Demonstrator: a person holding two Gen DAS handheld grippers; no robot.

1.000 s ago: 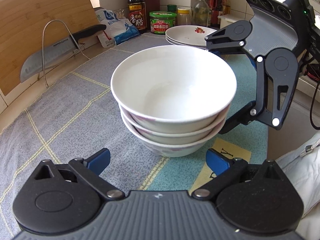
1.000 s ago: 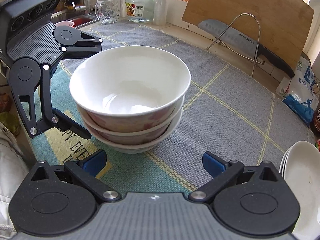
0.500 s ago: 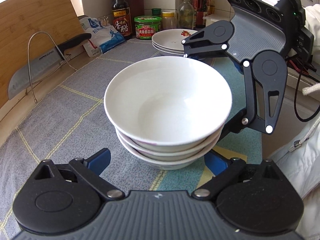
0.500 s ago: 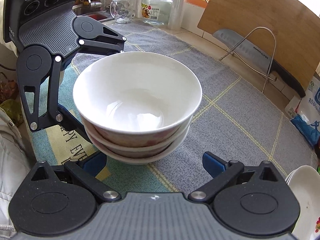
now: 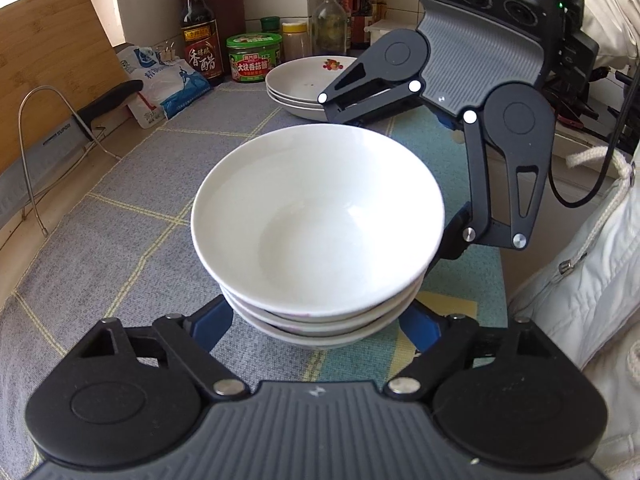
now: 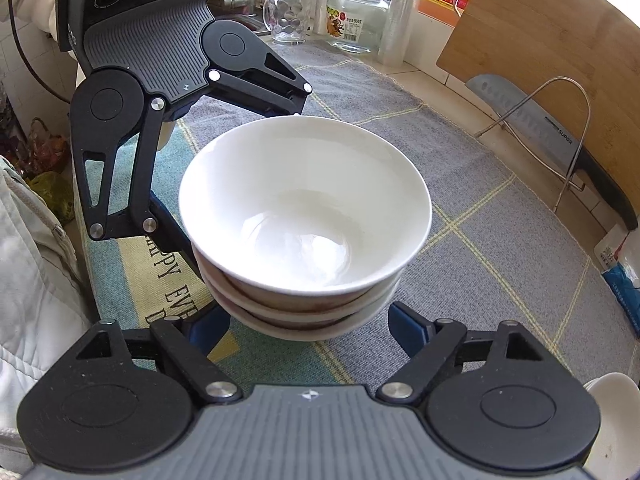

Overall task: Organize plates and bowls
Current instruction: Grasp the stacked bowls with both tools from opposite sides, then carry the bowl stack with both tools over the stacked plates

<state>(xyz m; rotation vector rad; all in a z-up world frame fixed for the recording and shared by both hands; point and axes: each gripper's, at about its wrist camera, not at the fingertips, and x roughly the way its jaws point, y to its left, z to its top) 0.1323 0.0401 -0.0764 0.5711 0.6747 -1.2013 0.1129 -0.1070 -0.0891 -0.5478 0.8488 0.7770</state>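
Observation:
A stack of three white bowls is held up off the grey mat between my two grippers; it also shows in the right wrist view. My left gripper is open, its blue pads under the stack's near side. My right gripper is open too, its pads under the opposite side. Each gripper appears in the other's view, the right gripper behind the bowls and the left gripper behind them. A stack of white plates sits at the back of the mat.
A cleaver on a wire stand leans on a wooden board along the wall. Sauce bottles and jars and a salt bag stand at the back. A glass mug and jar stand near the sink.
The bowl stack has risen off the mat, cradled between both grippers, and moved toward the plates. Both grippers have closed in under the stack.

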